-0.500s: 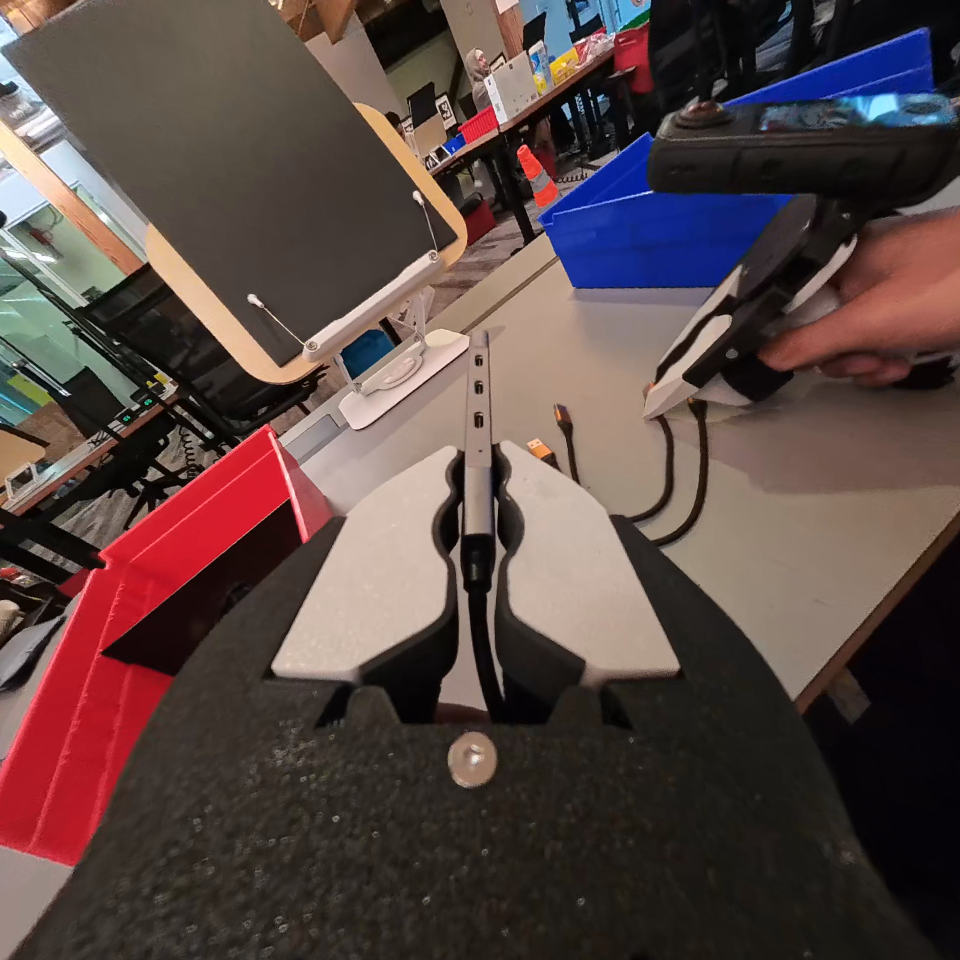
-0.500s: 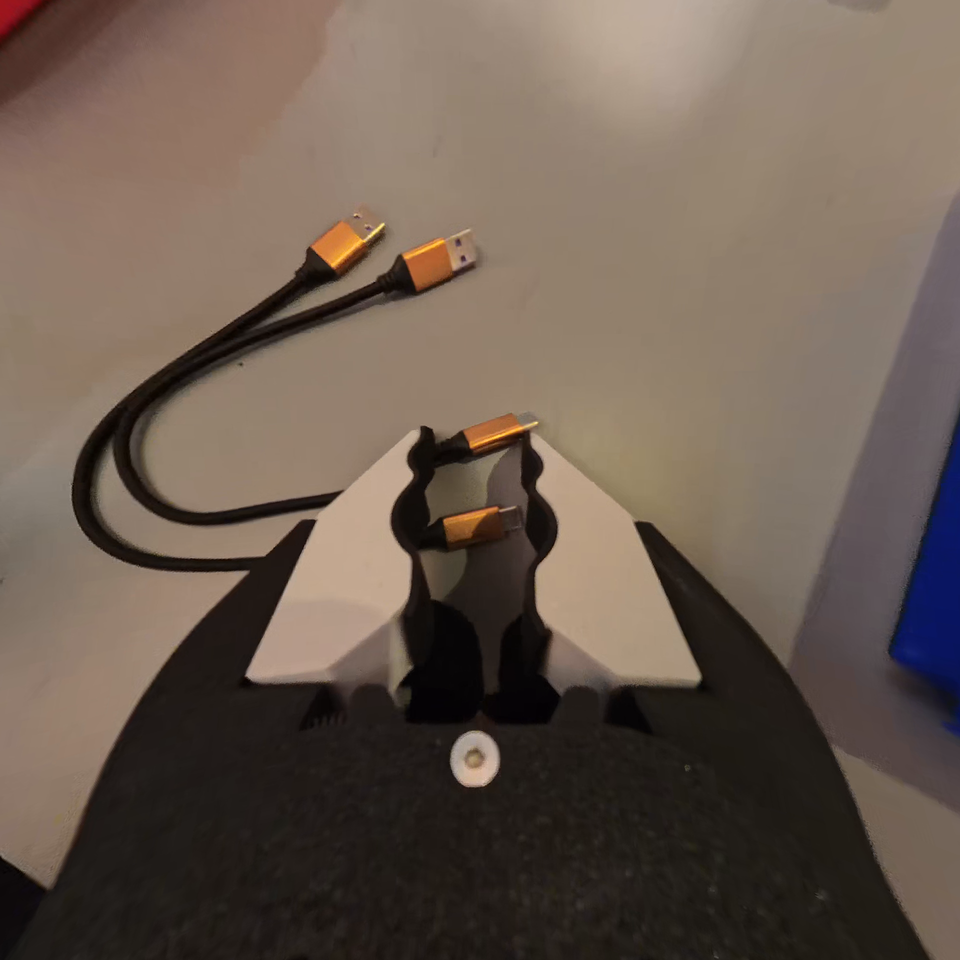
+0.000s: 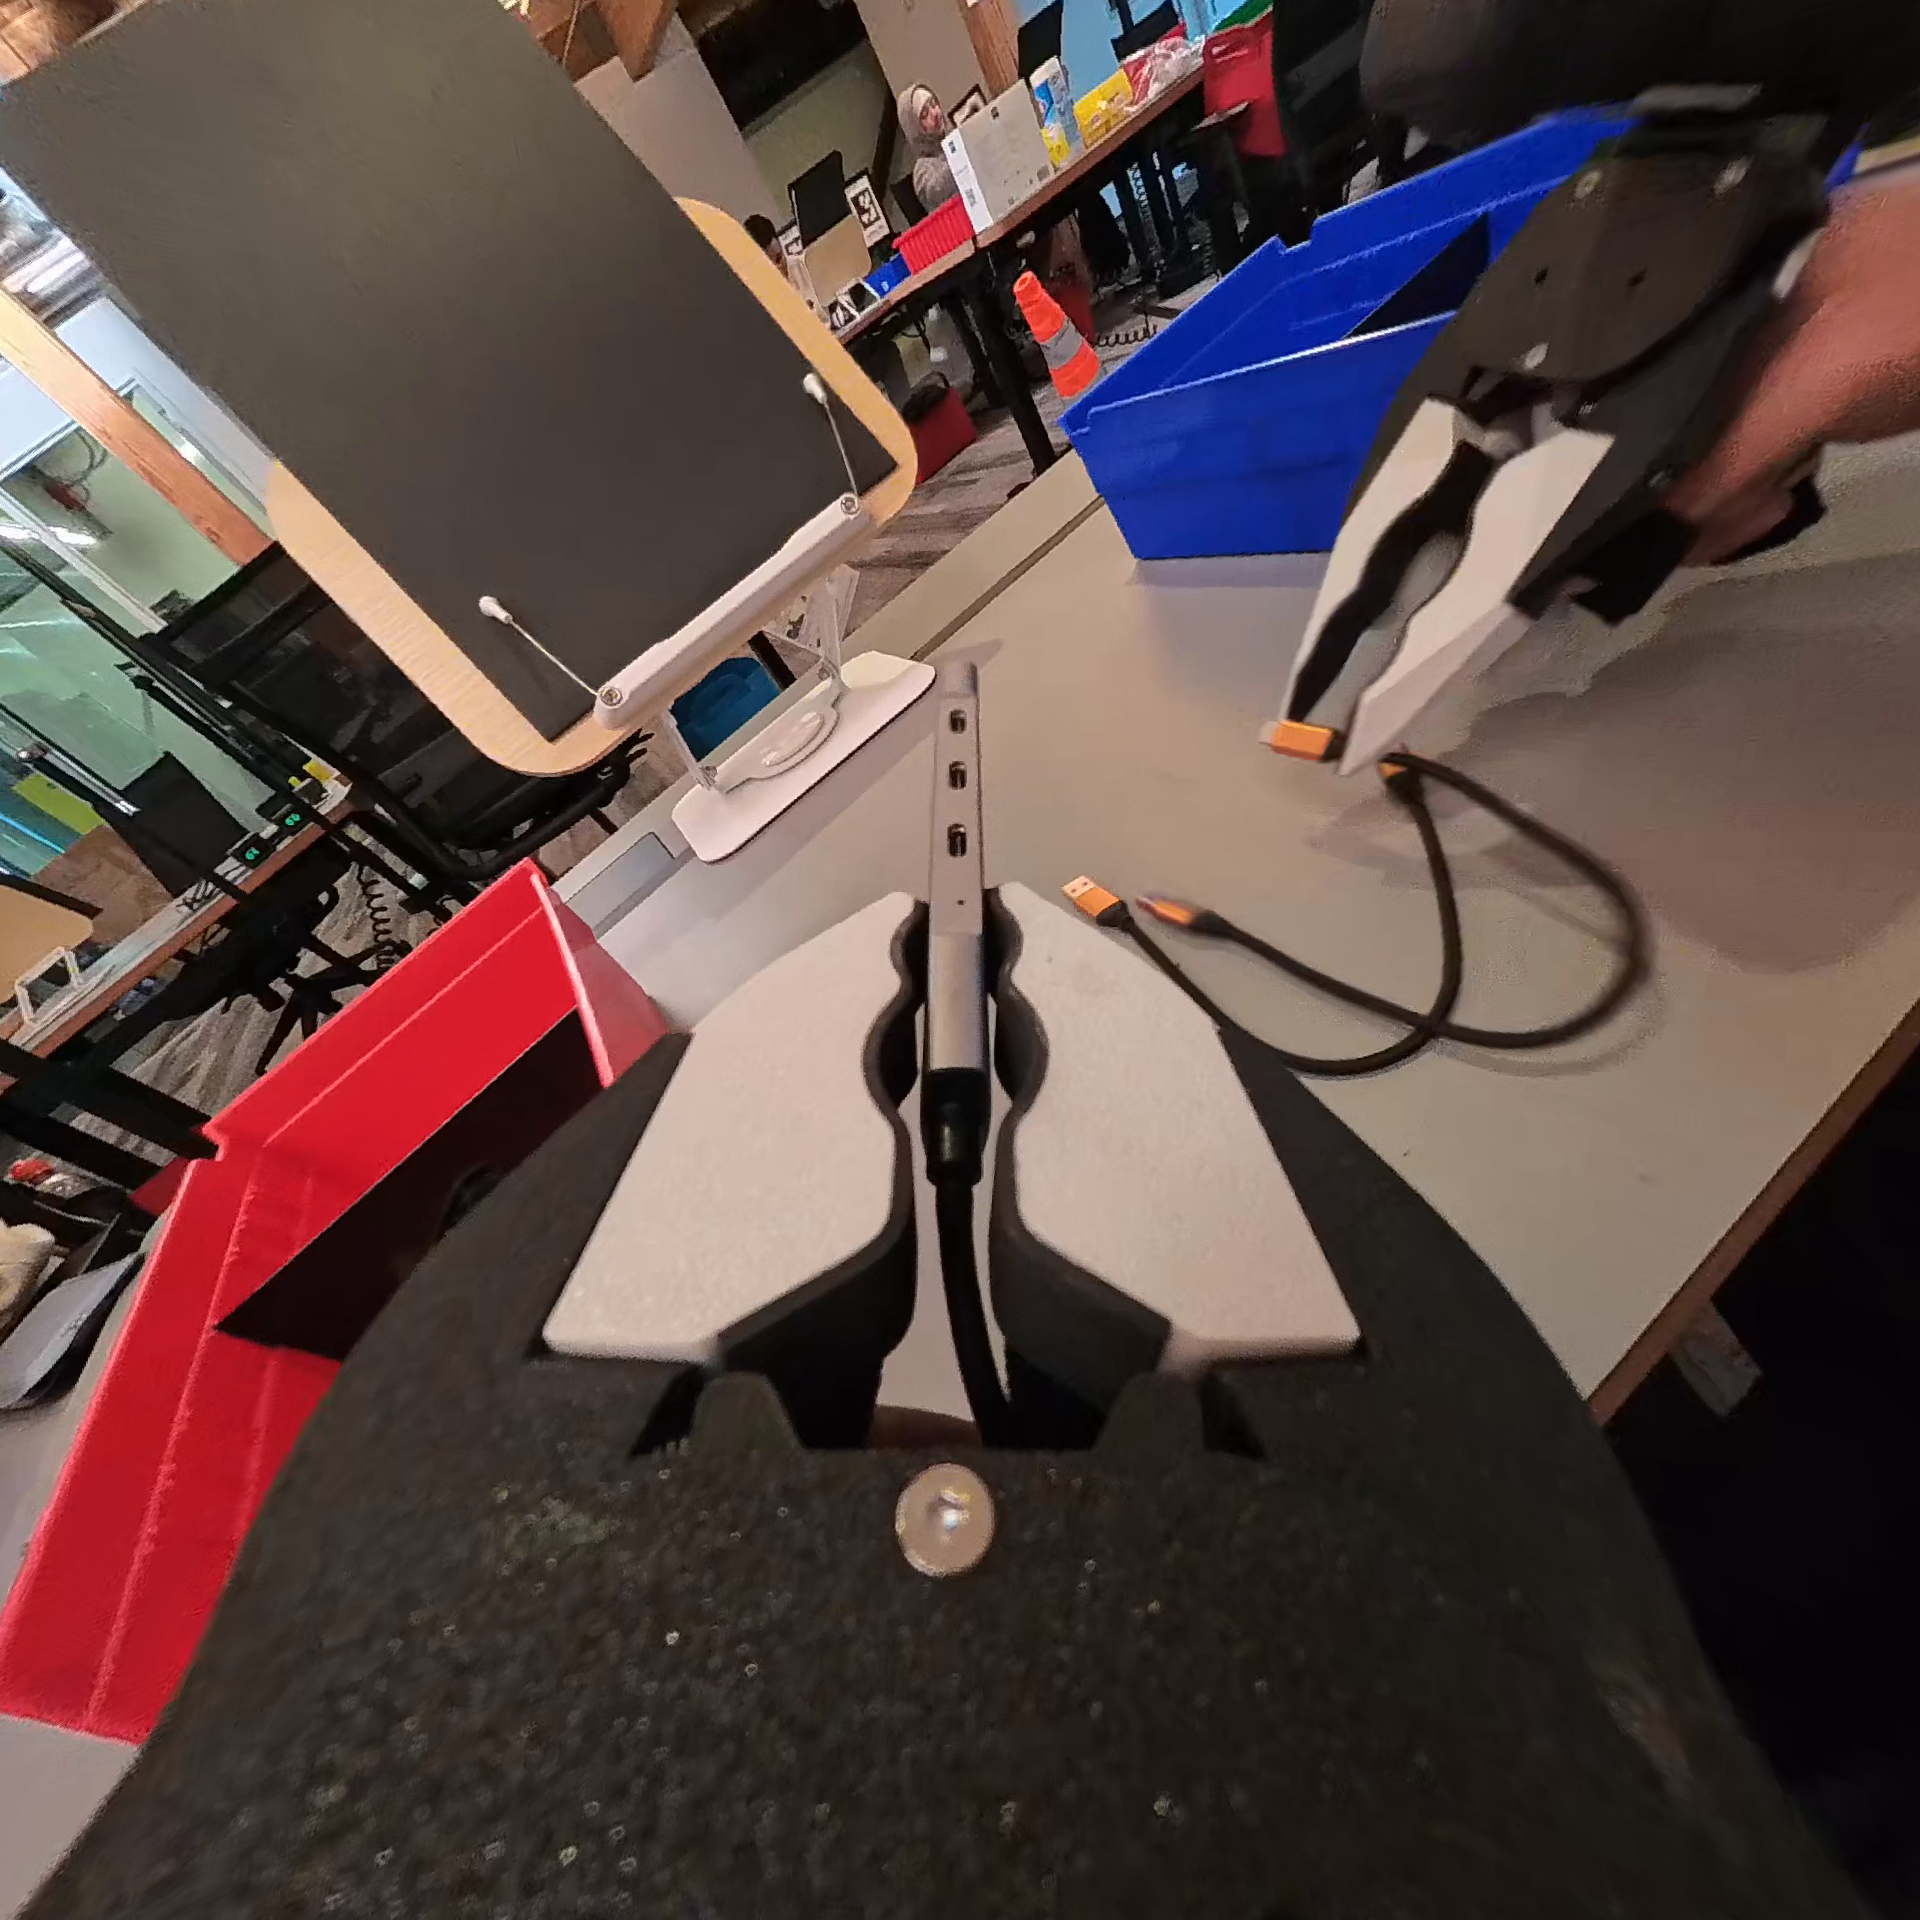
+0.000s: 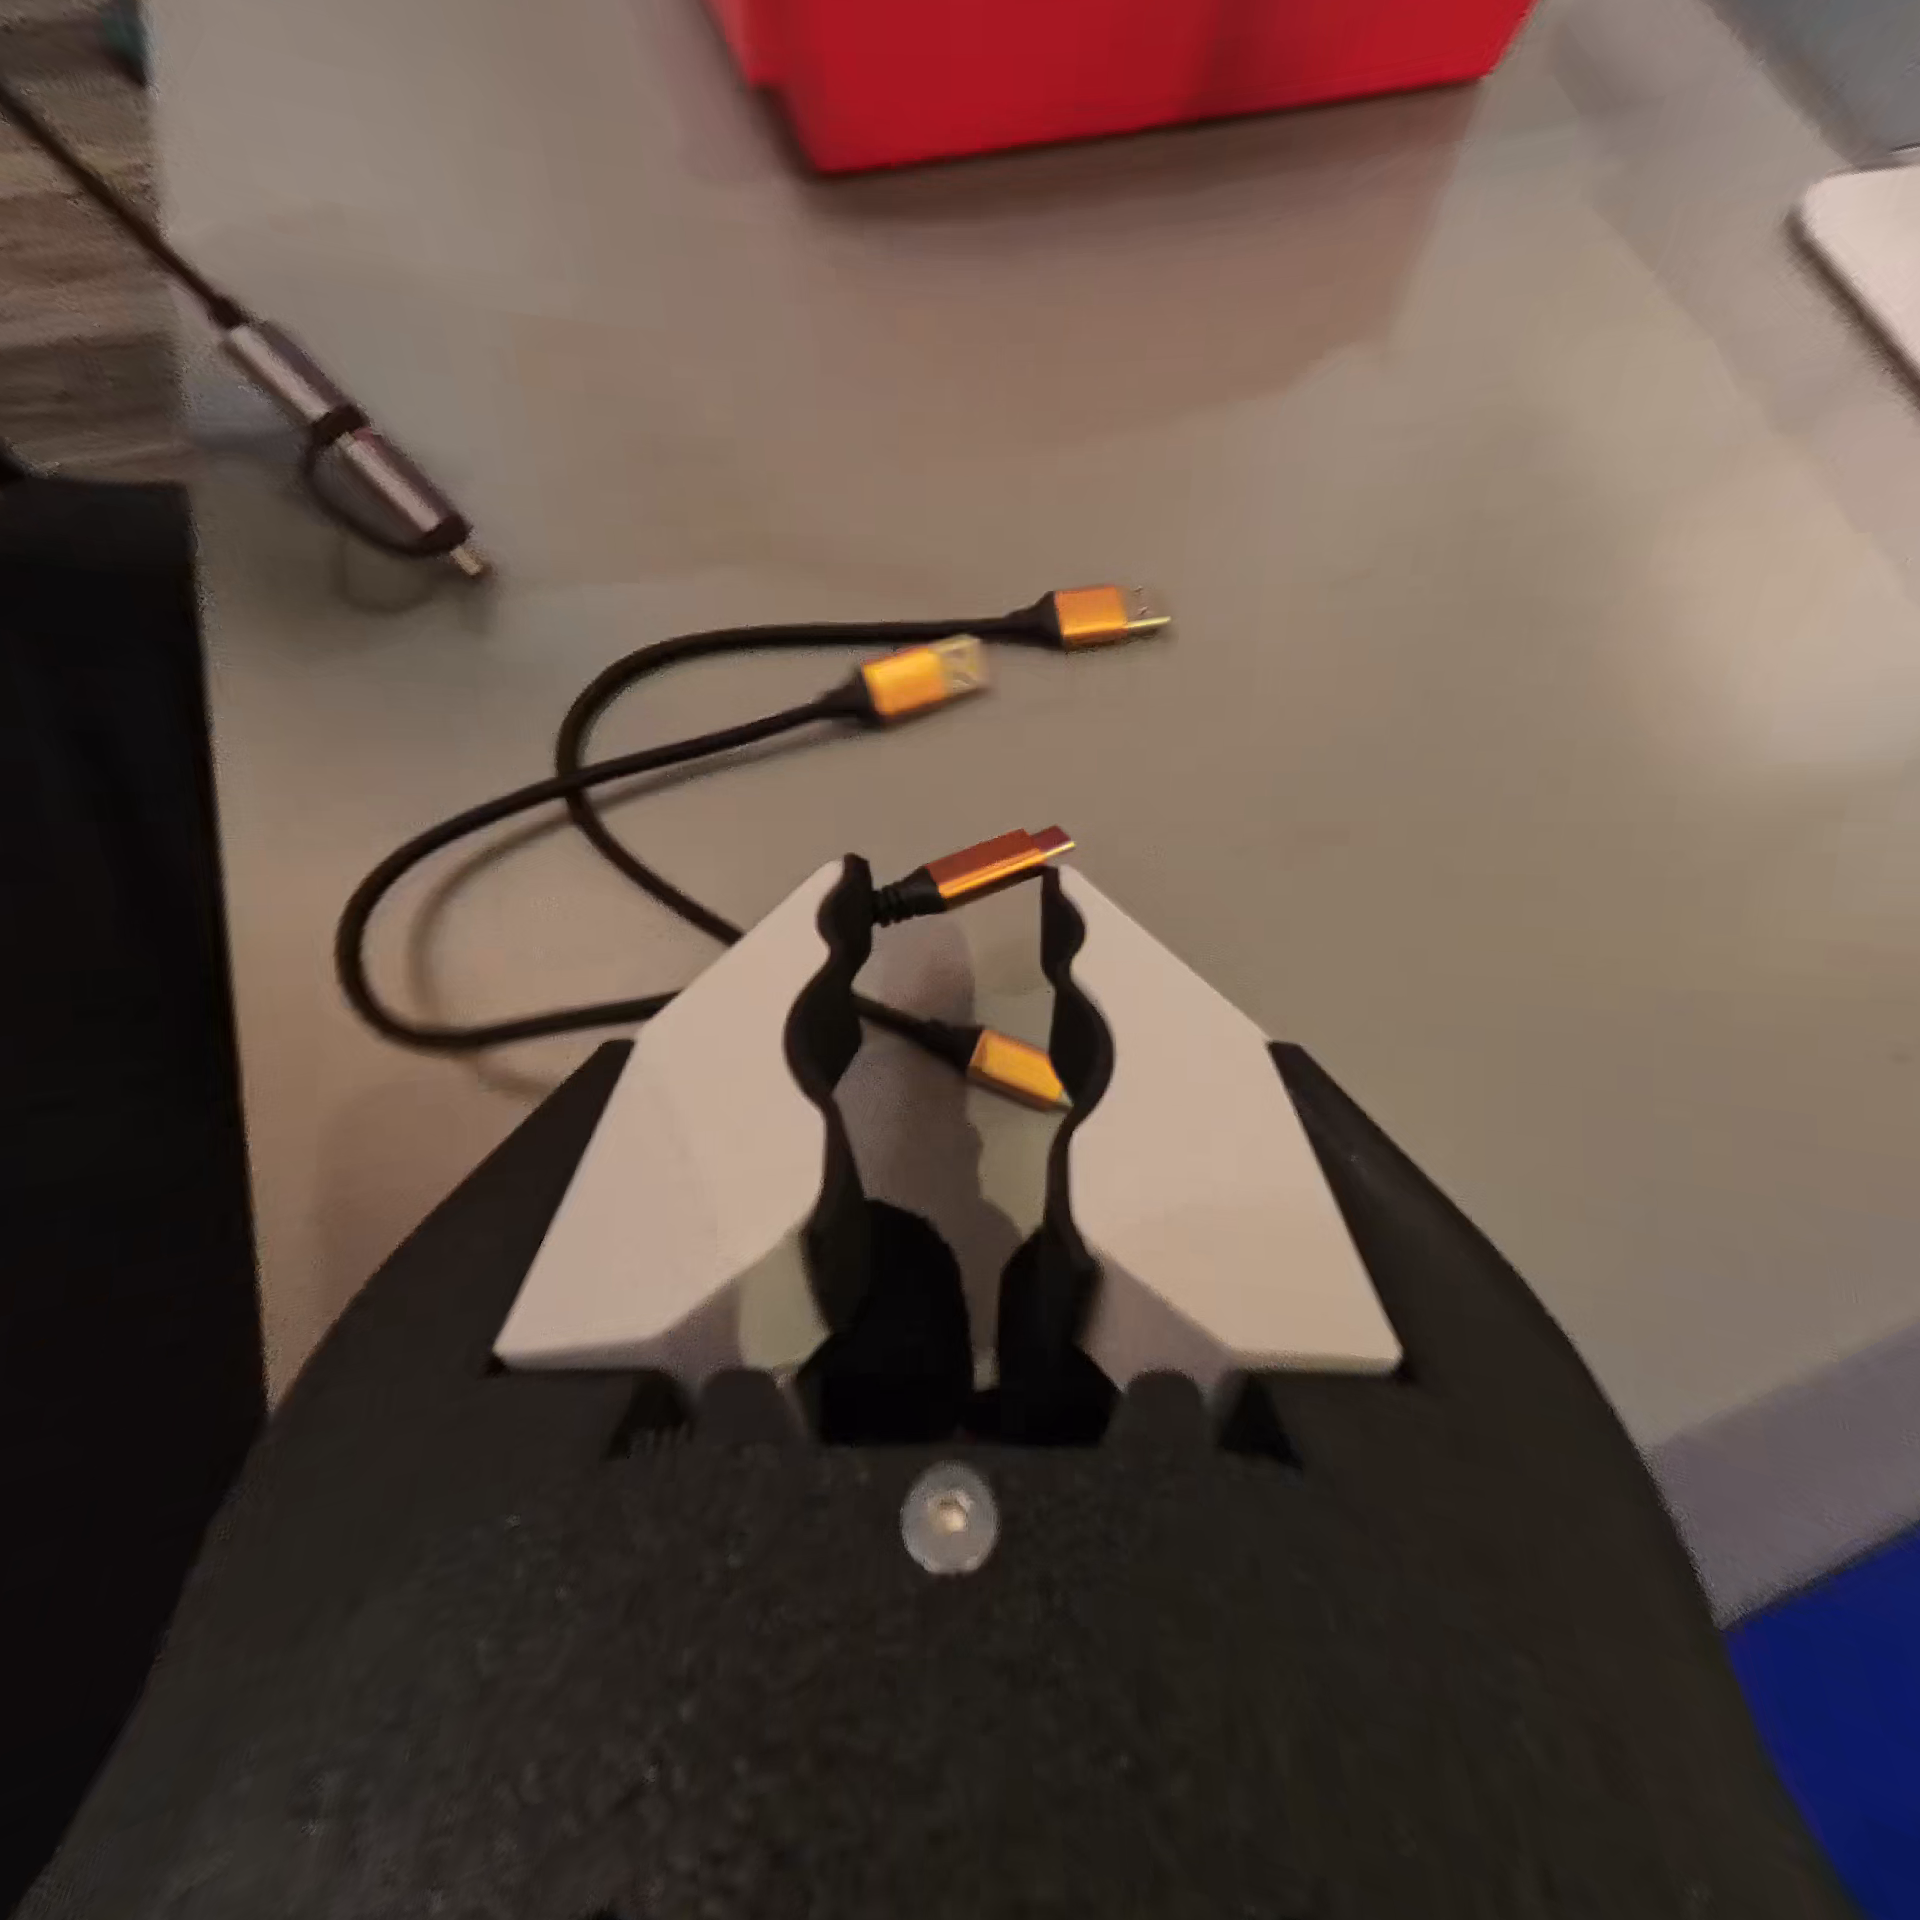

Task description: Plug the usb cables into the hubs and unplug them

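Your left tongs (image 3: 956, 914) were clamped on the hub (image 3: 958, 821), a slim grey bar standing on edge between the two fingers, its row of ports facing up and its far end pointing toward the stand (image 3: 810, 748). The hub's black lead (image 3: 966, 1278) ran back through the gap toward your hand. Your right tongs (image 4: 951, 883) gripped the neck of a cable just behind its orange plug (image 4: 992, 862); the plug stuck out sideways past the fingertips, tilted and lifted off the counter (image 4: 1455, 727). The fingers were closed at the tips only, with a gap behind. In the left wrist view the same tongs (image 3: 1325, 743) hung nose-down over the counter with the plug (image 3: 1299, 740) at their tip.

A second small orange plug (image 4: 1018, 1070) lay on the counter under the right tongs. Farther out, two larger orange plugs (image 4: 925, 675) (image 4: 1101, 618) lay side by side near each other, their black cords (image 4: 468, 831) looping back toward you. To the left of them lay a grey connector (image 4: 343, 457) on a dark lead, blurred.

A red bin (image 3: 343, 1143) stood to the left of the hub, a blue bin (image 3: 1268, 416) behind the right tongs. The stand carried a dark board (image 3: 416, 364) tilted back.
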Action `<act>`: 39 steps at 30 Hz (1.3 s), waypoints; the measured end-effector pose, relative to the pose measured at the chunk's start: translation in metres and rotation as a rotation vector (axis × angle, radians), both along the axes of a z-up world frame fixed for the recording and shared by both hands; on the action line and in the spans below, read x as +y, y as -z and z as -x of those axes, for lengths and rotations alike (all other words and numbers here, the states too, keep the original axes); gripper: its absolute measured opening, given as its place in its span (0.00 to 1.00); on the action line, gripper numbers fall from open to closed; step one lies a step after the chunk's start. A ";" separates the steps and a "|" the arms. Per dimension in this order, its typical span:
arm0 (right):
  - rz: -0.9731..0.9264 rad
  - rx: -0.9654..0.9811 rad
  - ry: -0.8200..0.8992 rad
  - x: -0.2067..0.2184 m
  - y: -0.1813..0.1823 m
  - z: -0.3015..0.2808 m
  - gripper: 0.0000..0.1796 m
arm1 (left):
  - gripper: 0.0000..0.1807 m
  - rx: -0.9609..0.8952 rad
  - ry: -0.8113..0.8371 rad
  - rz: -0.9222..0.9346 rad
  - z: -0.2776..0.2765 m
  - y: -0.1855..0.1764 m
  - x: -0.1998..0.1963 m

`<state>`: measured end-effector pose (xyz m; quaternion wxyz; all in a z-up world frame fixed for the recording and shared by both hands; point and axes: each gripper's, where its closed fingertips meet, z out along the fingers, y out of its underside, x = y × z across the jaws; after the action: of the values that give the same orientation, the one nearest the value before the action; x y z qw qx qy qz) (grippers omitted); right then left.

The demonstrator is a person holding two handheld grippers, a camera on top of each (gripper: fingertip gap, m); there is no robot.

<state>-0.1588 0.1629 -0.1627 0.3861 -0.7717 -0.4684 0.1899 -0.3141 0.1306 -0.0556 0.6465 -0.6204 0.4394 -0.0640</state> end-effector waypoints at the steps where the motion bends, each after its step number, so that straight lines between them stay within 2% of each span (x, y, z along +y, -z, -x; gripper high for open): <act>1: 0.021 -0.017 -0.031 -0.004 0.002 -0.003 0.17 | 0.05 0.003 0.005 -0.003 -0.001 0.000 -0.001; 5: 0.084 -0.172 -0.085 -0.008 0.027 -0.021 0.18 | 0.05 0.007 0.019 -0.001 -0.006 0.002 -0.002; 8: 0.048 -0.187 -0.047 0.000 0.029 -0.023 0.18 | 0.05 0.008 0.024 0.001 -0.009 0.003 -0.002; 16: 0.012 -0.130 0.418 -0.009 0.014 -0.035 0.21 | 0.05 0.019 0.023 -0.002 -0.007 0.006 0.001; 18: -0.018 -0.117 0.466 -0.014 0.017 -0.027 0.20 | 0.05 0.015 0.028 0.009 -0.008 0.009 0.002; 20: -0.083 -0.202 0.506 -0.011 0.024 -0.029 0.17 | 0.05 0.017 0.032 0.013 -0.009 0.011 0.003; 22: -0.131 -0.278 0.515 -0.007 0.031 -0.033 0.14 | 0.05 0.023 0.038 0.011 -0.010 0.011 0.003; 25: -0.148 -0.297 0.507 -0.005 0.034 -0.032 0.05 | 0.05 0.030 0.044 -0.003 -0.011 0.010 0.002; 30: -0.161 -0.259 0.473 -0.006 0.028 -0.032 0.02 | 0.05 0.078 0.066 -0.030 -0.014 0.012 0.002; 34: -0.113 -0.144 0.421 -0.004 0.004 -0.034 0.01 | 0.05 0.198 0.109 -0.141 -0.020 0.010 0.011; 39: 0.035 0.145 0.309 -0.002 -0.061 -0.022 0.01 | 0.05 0.352 0.142 -0.267 -0.034 0.003 0.033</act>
<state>-0.1368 0.1610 -0.1019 0.4299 -0.8255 -0.3115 0.1916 -0.2806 0.1640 -0.0583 0.6303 -0.4983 0.5924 0.0586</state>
